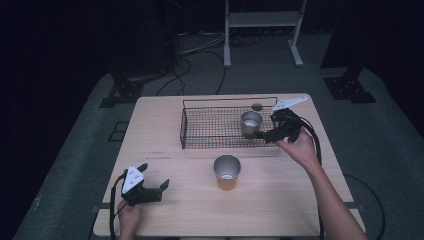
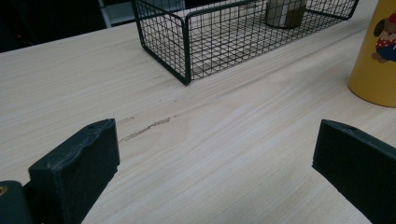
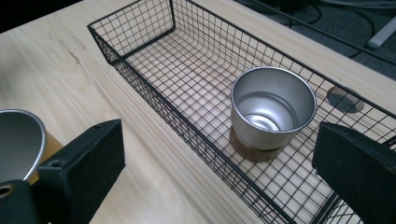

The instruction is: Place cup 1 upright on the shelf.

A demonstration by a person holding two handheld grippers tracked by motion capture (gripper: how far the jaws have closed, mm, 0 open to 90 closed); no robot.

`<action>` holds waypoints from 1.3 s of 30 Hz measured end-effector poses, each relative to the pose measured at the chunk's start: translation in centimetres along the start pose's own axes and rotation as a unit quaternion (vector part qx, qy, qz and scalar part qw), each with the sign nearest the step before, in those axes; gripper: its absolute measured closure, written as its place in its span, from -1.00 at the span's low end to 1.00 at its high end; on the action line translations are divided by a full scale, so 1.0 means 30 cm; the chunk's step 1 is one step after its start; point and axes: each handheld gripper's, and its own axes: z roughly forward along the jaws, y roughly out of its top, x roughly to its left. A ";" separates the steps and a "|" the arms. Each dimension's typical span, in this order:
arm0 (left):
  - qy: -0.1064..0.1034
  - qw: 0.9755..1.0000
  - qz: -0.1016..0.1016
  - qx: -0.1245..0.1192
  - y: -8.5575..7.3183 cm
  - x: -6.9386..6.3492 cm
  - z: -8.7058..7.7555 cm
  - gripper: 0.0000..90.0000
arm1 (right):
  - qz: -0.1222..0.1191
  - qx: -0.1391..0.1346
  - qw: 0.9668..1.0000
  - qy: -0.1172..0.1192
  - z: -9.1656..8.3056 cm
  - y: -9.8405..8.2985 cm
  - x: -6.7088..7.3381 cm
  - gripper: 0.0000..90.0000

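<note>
Steel cup (image 3: 272, 109) stands upright in the wire basket (image 3: 154, 100); we judge it light, rigid, slick. Our right gripper (image 3: 219, 172) hangs spread beside it: pinch the rim wall. Left gripper (image 2: 210, 172) gapes over the desk (image 2: 224, 149).

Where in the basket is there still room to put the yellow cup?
The wire basket is bare across its whole left and middle stretch, from the left wall to the silver cup. The right end is crowded: the silver cup stands there with the right tongs open beside it. The yellow cup waits on the table in front.
</note>
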 end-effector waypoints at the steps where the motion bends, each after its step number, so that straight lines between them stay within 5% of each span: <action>1: 0.000 1.000 0.000 0.000 0.000 0.000 0.000 -1.00 | 0.001 0.002 1.000 0.002 -0.004 -0.003 0.004 -0.96; 39: 0.000 1.000 0.002 -0.002 -0.001 0.001 -0.002 -1.00 | -0.026 -0.006 0.999 0.034 -0.123 -0.170 0.154 -0.96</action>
